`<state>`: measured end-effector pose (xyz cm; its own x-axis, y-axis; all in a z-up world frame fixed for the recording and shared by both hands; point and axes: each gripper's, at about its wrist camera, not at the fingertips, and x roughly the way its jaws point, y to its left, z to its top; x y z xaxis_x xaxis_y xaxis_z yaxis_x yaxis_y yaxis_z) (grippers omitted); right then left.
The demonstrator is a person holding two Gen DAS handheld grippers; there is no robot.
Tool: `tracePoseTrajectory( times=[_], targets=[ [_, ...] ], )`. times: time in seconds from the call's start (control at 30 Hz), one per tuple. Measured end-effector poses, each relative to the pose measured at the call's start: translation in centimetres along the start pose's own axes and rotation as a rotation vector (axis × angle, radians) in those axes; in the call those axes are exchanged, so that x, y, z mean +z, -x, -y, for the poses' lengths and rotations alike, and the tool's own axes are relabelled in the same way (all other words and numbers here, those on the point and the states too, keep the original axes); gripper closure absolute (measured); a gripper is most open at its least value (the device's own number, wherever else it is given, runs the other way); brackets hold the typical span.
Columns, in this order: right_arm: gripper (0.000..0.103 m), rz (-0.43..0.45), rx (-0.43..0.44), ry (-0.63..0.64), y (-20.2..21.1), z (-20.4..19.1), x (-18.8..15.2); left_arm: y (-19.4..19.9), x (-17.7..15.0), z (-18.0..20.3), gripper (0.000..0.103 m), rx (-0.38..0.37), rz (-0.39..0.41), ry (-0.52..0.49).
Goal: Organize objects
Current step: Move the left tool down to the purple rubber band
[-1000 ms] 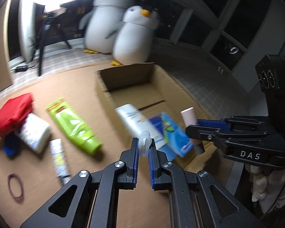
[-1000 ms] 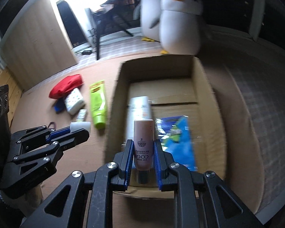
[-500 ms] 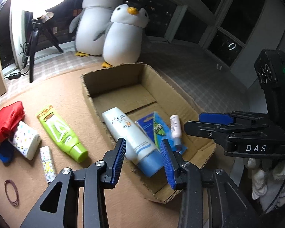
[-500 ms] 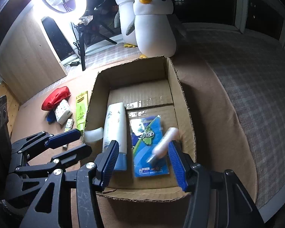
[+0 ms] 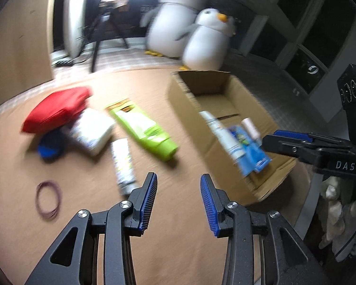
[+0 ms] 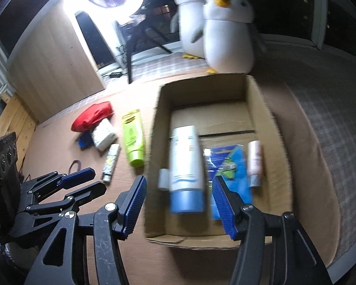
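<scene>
Both tongs stand open and empty. The left tongs [image 5: 178, 196] hang low in the left wrist view, pointing at the bare brown surface [image 5: 87, 213] between the loose items and the cardboard box [image 5: 276, 166]. The right tongs [image 6: 178, 197] sit at the bottom of the right wrist view, over the box's near end.

Inside the box [image 6: 268, 123], in the right wrist view, four things lie side by side along its length: a small white container [image 6: 163, 178] against the left wall, a large white tube with a blue cap [image 6: 185, 166] just right of it, a blue packet [image 6: 227, 163] at centre, and a slim pink bottle [image 6: 255, 160] toward the right wall. Laid parallel like this they leave the upper half of the box floor free for more.

The items not yet sorted lie in the left half of the left wrist view: a green tube [image 5: 144, 128], a small patterned tube [image 5: 123, 163] just below it, a white patterned pack [image 5: 90, 130] tucked under a red pouch [image 5: 57, 109], a blue object [image 5: 50, 146] beneath them, and a rubber band [image 5: 48, 197] at lower left.

With the left tongs spread and aimed that way, the patterned tube or the green tube looks like the likely next pick. Motion blur hides finer detail.
</scene>
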<state>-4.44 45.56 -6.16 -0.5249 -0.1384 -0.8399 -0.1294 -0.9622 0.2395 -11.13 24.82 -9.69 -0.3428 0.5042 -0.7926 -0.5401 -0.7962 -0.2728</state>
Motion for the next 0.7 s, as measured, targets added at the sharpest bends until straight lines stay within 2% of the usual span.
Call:
tracePoseTrajectory(
  times=[0.43, 0.47, 0.53, 0.67, 0.7],
  targets=[
    [0.049, 0.0, 0.098, 0.106, -3.0, -9.7, -0.8, 4.4, -5.6, -12.5, 0.062, 0.153, -0.03, 0.18],
    [0.049, -0.003, 0.105, 0.116, -3.3, -10.4, -0.8, 4.4, -5.8, -13.0, 0.061, 0.156, -0.034, 0.188],
    [0.048, -0.018, 0.116, 0.134, -4.1, -12.0, -0.8, 4.4, -6.2, -14.1, 0.052, 0.165, -0.047, 0.197],
    [0.048, -0.044, 0.121, 0.152, -5.1, -14.0, -1.0, 3.9, -6.3, -15.3, 0.048, 0.178, -0.062, 0.196],
    [0.048, -0.049, 0.118, 0.154, -5.3, -14.4, -1.2, 3.6, -6.1, -15.5, 0.043, 0.179, -0.068, 0.195]
  ],
)
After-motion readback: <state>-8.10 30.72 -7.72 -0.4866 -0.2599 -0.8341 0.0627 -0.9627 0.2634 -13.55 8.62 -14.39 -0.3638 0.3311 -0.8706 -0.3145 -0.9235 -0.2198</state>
